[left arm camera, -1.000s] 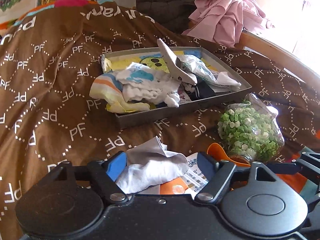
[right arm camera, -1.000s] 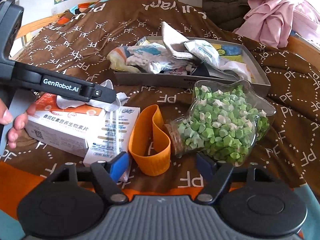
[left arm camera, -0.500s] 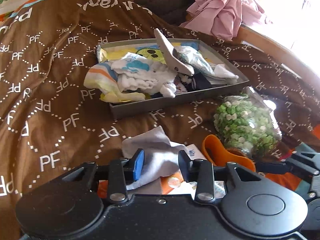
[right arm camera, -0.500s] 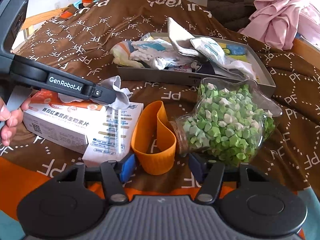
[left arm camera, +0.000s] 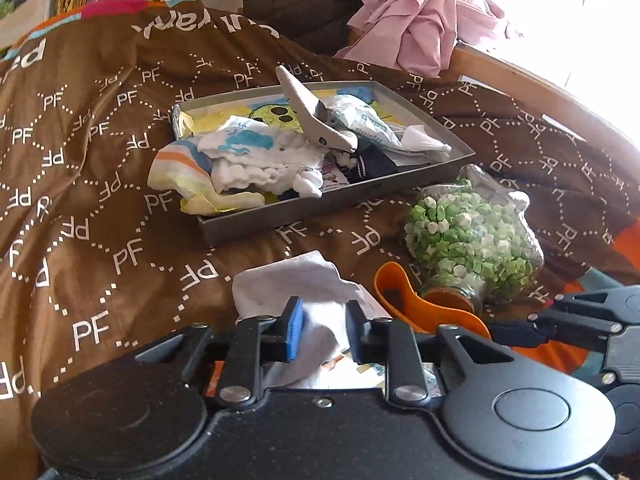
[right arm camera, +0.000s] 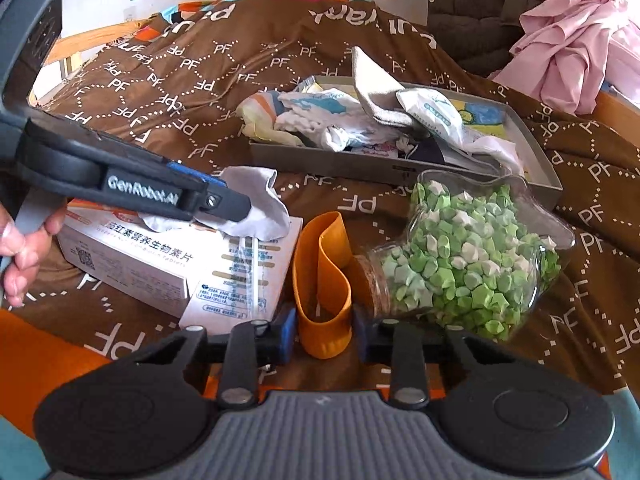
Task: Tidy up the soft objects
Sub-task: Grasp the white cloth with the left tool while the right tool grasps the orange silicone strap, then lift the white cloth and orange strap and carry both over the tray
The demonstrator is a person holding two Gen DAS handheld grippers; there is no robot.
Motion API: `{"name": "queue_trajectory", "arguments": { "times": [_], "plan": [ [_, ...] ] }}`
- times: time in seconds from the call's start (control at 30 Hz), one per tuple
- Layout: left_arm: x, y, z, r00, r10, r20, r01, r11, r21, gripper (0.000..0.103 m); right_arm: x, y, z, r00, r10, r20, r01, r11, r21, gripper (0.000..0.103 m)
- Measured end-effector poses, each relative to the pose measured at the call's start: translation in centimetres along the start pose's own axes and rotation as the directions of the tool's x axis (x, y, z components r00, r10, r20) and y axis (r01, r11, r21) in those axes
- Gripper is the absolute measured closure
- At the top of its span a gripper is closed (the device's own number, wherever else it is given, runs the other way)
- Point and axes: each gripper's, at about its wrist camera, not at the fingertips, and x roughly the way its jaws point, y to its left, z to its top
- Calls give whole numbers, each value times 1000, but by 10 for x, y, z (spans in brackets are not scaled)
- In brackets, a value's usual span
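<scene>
A brown bed cover with white "PF" letters [left arm camera: 100, 208] lay over the bed, and a pink bundle of clothes [left arm camera: 416, 12] sat at the back. A flat grey tray [left arm camera: 304, 216] on the bed held a pile of small soft socks and cloths. My left gripper [left arm camera: 320, 334] pinched a crumpled white cloth [left arm camera: 296, 284], which lay on a white paper medicine box [right arm camera: 160, 252]. My right gripper [right arm camera: 324, 332] was pressed around an orange rubbery band [right arm camera: 320, 264], which touched a clear jar full of green paper stars [right arm camera: 468, 256]. Only the right view showed the box's print and my hand [right arm camera: 16, 256].
</scene>
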Motion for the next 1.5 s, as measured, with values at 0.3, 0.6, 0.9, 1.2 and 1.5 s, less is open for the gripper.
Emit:
{"name": "queue_trajectory", "arguments": {
  "times": [0.3, 0.6, 0.9, 1.2, 1.5],
  "plan": [
    [2, -3, 0, 998, 63, -29, -62, 997, 39, 46, -6, 9, 3, 998, 6, 65, -2, 998, -61, 81],
    [6, 4, 2, 995, 80, -60, -78, 996, 38, 42, -9, 12, 4, 996, 5, 93, 3, 997, -79, 81],
    [8, 0, 1, 993, 92, -70, -85, 992, 94, 48, -13, 16, 6, 992, 7, 123, 4, 996, -86, 81],
    [4, -6, 5, 996, 62, -65, -53, 988, 143, 75, -28, 18, 10, 983, 14, 182, -1, 997, -75, 81],
    [-6, -10, 7, 997, 67, -37, -63, 993, 97, 101, -34, 16, 13, 979, 6, 203, 4, 999, -49, 81]
  ]
}}
